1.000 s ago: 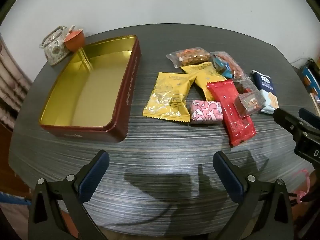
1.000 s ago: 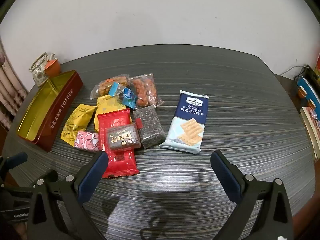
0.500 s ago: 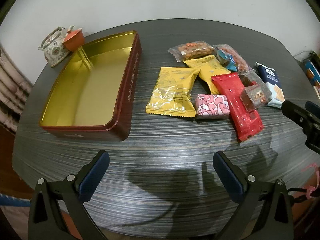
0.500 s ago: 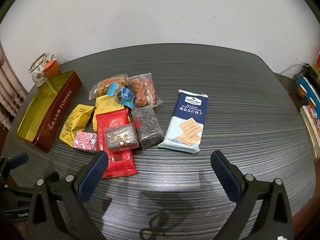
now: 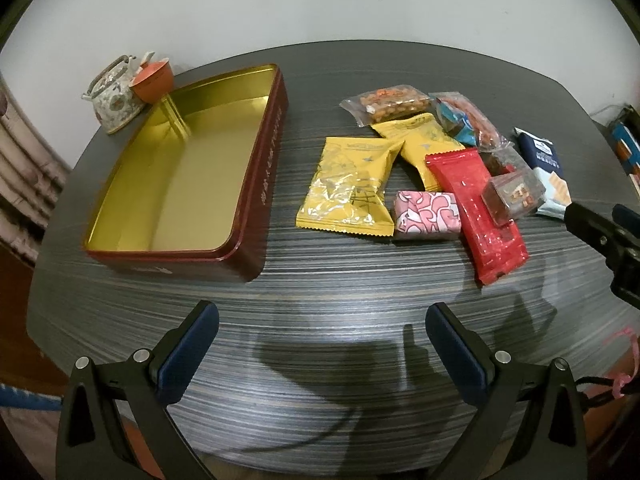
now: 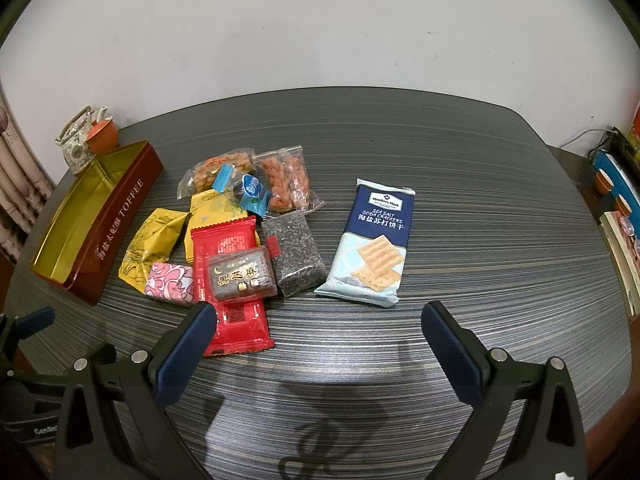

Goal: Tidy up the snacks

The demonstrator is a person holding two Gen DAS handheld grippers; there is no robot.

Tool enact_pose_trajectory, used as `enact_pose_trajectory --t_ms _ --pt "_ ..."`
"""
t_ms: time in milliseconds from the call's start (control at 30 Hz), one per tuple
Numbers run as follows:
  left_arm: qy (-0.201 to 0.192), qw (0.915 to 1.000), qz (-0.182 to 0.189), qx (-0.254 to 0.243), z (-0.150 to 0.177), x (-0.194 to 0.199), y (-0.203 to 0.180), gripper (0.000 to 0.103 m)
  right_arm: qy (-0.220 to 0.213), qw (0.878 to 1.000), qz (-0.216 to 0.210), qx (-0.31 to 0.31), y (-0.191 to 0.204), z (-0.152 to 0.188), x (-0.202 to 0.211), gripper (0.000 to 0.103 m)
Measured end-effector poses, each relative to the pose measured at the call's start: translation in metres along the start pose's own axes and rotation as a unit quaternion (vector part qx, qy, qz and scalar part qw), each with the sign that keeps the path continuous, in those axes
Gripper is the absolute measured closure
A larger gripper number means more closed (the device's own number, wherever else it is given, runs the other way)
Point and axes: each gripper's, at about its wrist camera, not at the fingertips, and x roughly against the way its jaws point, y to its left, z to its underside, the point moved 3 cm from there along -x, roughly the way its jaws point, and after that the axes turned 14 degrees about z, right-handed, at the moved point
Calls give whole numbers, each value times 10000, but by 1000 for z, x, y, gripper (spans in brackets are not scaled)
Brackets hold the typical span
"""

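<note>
Left hand-held gripper (image 5: pixel 322 322) hovers above the near edge of the desk (image 5: pixel 320 292), fingers spread wide, holding nothing, aimed between the toffee tin (image 5: pixel 256 184) and the snack pile. Right hand-held gripper (image 6: pixel 318 320) hovers likewise, fingers wide apart and empty, its left fingertip (image 6: pixel 200 320) over the near end of the red packet (image 6: pixel 232 280). The tin, open and empty, lies left of the pile. In the pile: two yellow packets (image 5: pixel 348 188), a pink wrapped sweet (image 5: pixel 426 212), a black sesame bar (image 6: pixel 240 276) resting on the red packet. The soda cracker pack (image 6: pixel 374 244) lies right of the pile, apart. A teapot (image 5: pixel 114 98) stands behind the tin
</note>
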Motion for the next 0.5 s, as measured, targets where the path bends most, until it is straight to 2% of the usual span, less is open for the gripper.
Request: enact_pose_trajectory --t_ms 500 --pt "-117 9998 148 46 0 9 -2 0 6 10000 4 5 0 0 0 2"
